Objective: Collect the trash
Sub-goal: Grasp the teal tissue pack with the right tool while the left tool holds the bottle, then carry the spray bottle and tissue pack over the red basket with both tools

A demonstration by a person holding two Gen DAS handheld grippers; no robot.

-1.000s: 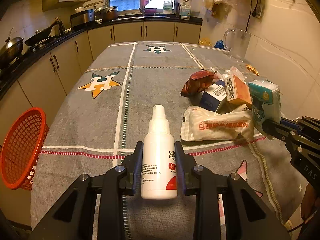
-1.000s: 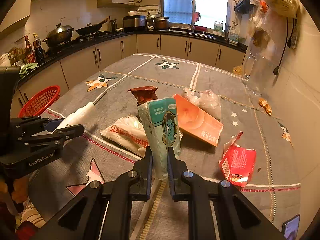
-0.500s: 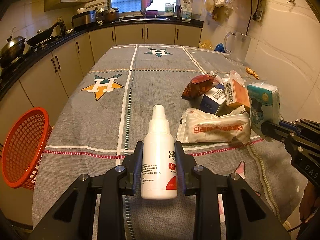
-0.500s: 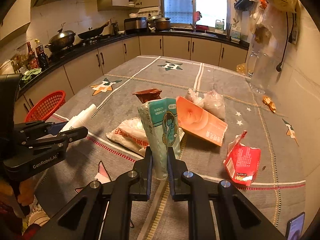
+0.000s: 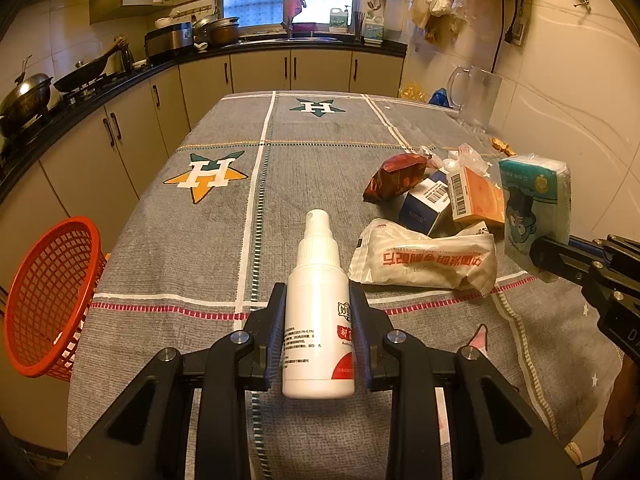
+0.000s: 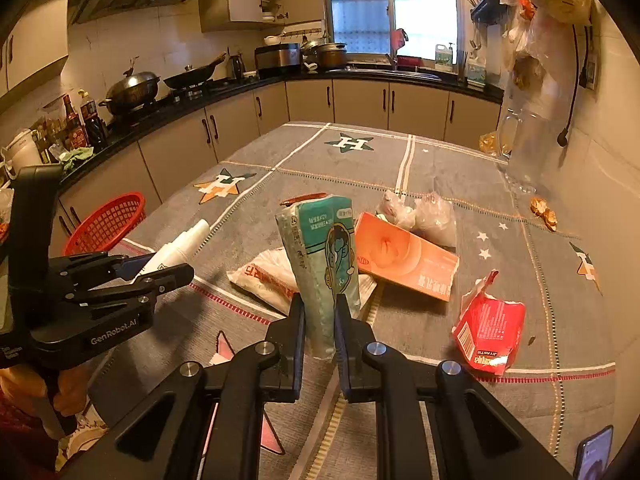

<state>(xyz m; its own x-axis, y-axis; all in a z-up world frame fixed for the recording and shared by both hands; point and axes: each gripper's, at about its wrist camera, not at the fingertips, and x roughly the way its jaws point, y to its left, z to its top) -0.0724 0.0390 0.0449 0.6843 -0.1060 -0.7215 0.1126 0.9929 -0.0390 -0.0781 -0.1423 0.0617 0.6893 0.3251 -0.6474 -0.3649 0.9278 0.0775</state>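
Note:
My left gripper (image 5: 318,312) is shut on a white spray bottle (image 5: 318,308) and holds it above the near table edge; the bottle also shows in the right wrist view (image 6: 176,248). My right gripper (image 6: 319,320) is shut on a teal tissue pack (image 6: 324,256), held upright above the table; the pack also shows in the left wrist view (image 5: 534,200). A red mesh basket (image 5: 44,296) hangs off the table's left side. On the cloth lie a white snack bag (image 5: 424,258), an orange box (image 6: 404,256), a brown wrapper (image 5: 394,178) and a torn red packet (image 6: 490,324).
A grey tablecloth with star prints (image 5: 208,168) covers the table. A blue box (image 5: 426,204) and clear plastic bags (image 6: 424,216) sit among the litter. A clear jug (image 5: 474,96) stands at the far right by the wall. Kitchen counters run along the left and back.
Both grippers have lifted and drawn back slightly with their loads; the table and trash sit lower and farther in both views. Grips are unchanged.

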